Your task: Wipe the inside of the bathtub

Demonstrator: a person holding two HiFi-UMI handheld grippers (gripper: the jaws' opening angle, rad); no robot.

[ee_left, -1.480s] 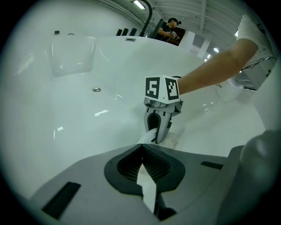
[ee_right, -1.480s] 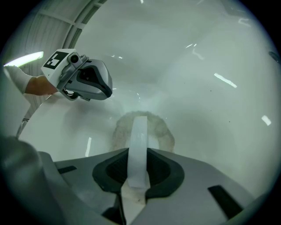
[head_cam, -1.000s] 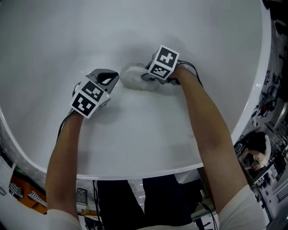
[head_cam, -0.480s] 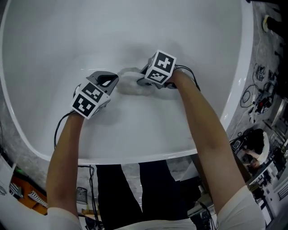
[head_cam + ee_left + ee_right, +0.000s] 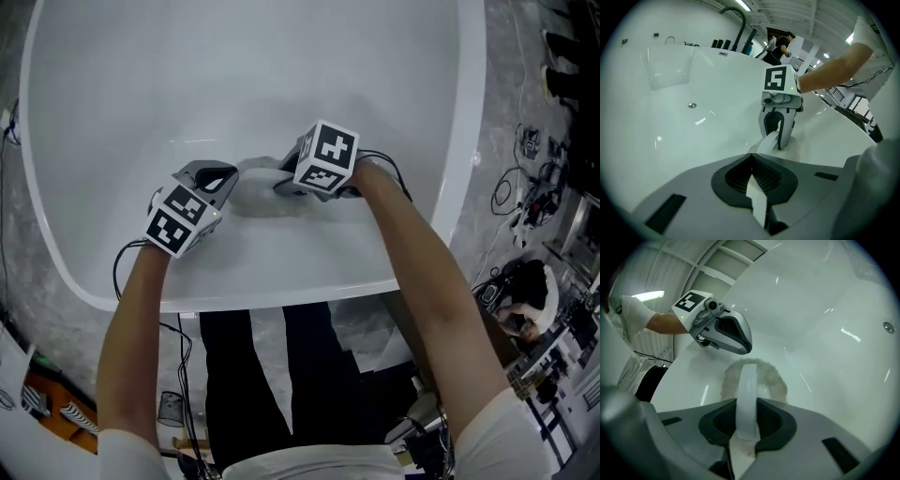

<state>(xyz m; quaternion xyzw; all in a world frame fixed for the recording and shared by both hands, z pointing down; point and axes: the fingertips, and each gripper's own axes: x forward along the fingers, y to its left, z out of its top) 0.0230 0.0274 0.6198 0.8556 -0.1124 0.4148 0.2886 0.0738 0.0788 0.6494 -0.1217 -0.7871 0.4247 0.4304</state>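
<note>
The white bathtub [image 5: 281, 289] fills the head view, and both grippers are down inside it. A fluffy off-white wiping pad [image 5: 255, 190] lies on the tub's inner wall between them. My right gripper [image 5: 281, 184] is shut on the pad; in the right gripper view a white strip runs from the jaws across the round pad [image 5: 771, 380]. My left gripper [image 5: 225, 180] sits just left of the pad, shut with nothing in it. The left gripper view shows the right gripper [image 5: 778, 126] straight ahead, pressed to the wall. The left gripper [image 5: 724, 331] shows beyond the pad in the right gripper view.
The tub drain [image 5: 692, 105] lies on the floor of the tub, away from the pad. A dark curved tap [image 5: 736, 18] rises over the far rim. Cables and gear [image 5: 530, 178] lie on the grey floor right of the tub. A person [image 5: 780, 44] stands in the background.
The head view has pulled back, showing more rim and floor. Both grippers and the pad sit slightly lower and further left in the picture, still close together.
</note>
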